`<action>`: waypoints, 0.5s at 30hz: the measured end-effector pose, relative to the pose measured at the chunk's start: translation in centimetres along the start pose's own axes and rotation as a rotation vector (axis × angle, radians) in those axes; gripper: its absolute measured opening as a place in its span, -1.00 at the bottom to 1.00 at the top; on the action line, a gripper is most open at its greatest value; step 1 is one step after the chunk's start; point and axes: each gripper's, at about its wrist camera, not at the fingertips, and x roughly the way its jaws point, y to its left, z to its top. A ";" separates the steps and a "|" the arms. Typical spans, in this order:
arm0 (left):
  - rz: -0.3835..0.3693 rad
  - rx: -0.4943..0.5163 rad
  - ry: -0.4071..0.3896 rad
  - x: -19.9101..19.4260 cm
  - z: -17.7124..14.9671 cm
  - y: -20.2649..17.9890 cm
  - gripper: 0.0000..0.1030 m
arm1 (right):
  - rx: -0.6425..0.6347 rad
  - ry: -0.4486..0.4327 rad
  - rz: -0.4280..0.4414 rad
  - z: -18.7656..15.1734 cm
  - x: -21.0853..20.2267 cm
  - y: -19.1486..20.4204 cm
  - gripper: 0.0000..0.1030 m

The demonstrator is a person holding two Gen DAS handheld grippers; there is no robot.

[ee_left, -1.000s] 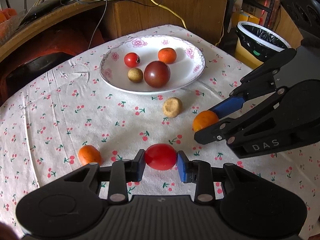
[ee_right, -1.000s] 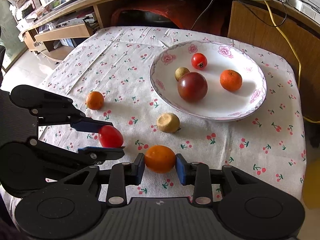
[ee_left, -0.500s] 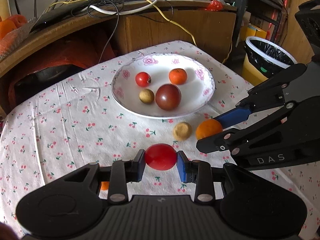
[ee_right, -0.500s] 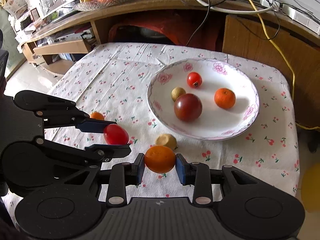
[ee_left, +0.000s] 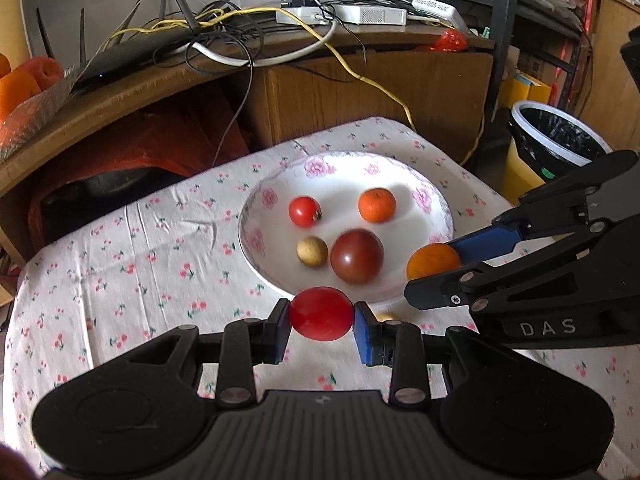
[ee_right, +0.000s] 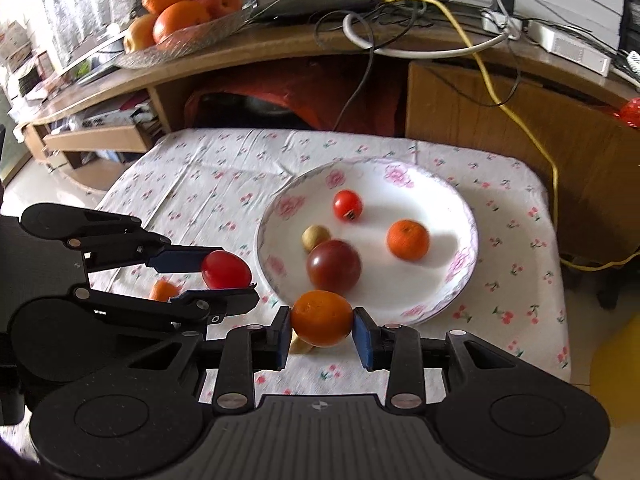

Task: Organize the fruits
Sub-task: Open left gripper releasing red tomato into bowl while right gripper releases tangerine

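The glossy red oval tomato [ee_left: 321, 313] is pinched between the blue pads of the left tool [ee_left: 321, 318], held in the air just off the near rim of the white flower-patterned ceramic plate [ee_left: 434, 200]. To its right, the right tool [ee_right: 322, 325] is clamped on a round orange mandarin [ee_right: 322, 323], also lifted, at the plate's near edge. In the plate lie a small red cherry tomato [ee_right: 348, 205], a small tan round fruit [ee_right: 315, 237], a large dark maroon tomato [ee_right: 334, 267] and a second orange mandarin [ee_right: 407, 239]. Another tan fruit [ee_right: 301, 345] peeks out beneath the held mandarin, on the cherry-print white tablecloth [ee_right: 208, 176] covering the desk. A third small mandarin [ee_right: 163, 291] sits on the cloth at near left, partly hidden by the left tool.
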 end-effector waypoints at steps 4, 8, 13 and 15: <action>0.013 -0.013 0.003 1.0 0.6 0.1 -0.20 | 0.024 -0.010 -0.015 0.4 0.5 -0.6 -0.40; 0.027 -0.018 0.012 1.9 0.7 0.2 -0.20 | 0.034 -0.007 -0.023 0.5 1.1 -1.0 -0.41; 0.033 -0.013 0.009 2.3 0.7 0.1 -0.20 | 0.047 -0.007 -0.025 0.5 1.6 -1.5 -0.40; 0.034 -0.015 0.009 2.5 0.8 0.1 -0.20 | 0.053 -0.008 -0.028 0.6 1.7 -1.6 -0.40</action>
